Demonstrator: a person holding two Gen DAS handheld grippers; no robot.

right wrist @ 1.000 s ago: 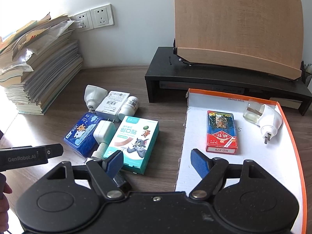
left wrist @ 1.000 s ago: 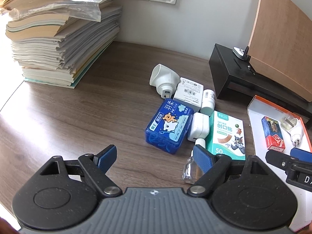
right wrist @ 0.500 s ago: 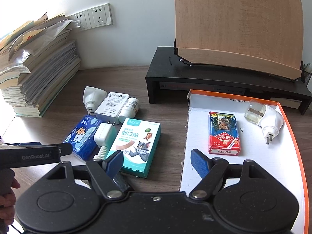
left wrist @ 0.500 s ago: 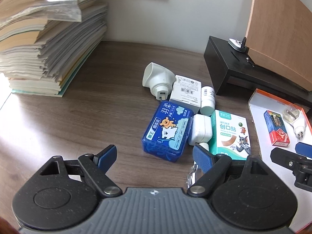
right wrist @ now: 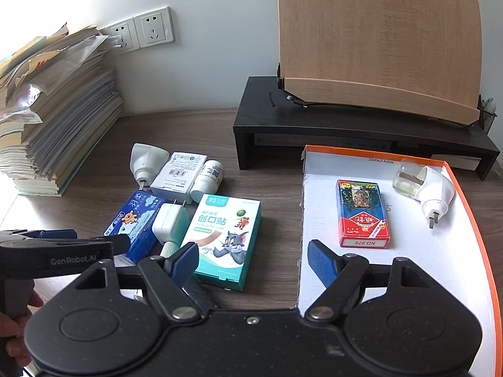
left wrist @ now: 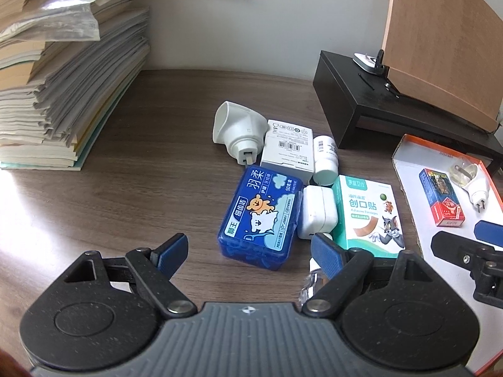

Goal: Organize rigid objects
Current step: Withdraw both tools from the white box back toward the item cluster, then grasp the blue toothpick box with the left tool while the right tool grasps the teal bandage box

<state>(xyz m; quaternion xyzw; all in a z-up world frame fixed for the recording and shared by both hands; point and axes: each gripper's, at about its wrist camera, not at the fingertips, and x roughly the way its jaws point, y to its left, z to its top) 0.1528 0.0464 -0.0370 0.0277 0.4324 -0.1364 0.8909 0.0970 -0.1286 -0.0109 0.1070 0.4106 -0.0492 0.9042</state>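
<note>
A blue floss box (left wrist: 261, 216) lies on the wooden desk beside a white charger (left wrist: 317, 213) and a teal plaster box (left wrist: 367, 216). Behind them lie a white plug-in unit (left wrist: 235, 125), a white carton (left wrist: 289, 149) and a small white bottle (left wrist: 325, 160). My left gripper (left wrist: 248, 251) is open just in front of the blue box, holding nothing. A small clear bottle (left wrist: 311, 282) sits under its right finger. My right gripper (right wrist: 253, 260) is open over the left edge of the white, orange-rimmed tray (right wrist: 408, 267). The tray holds a red card pack (right wrist: 361, 213) and a plug-in unit (right wrist: 427, 188).
A tall stack of papers (left wrist: 56, 78) fills the left side of the desk. A black riser (right wrist: 345, 125) carrying a curved wooden board (right wrist: 377, 40) stands against the wall behind the tray. Wall sockets (right wrist: 141, 31) are above the desk.
The left gripper has come closer to the blue floss box and rolled a little, so the box now sits between its fingers in view. The right gripper has stayed in place.
</note>
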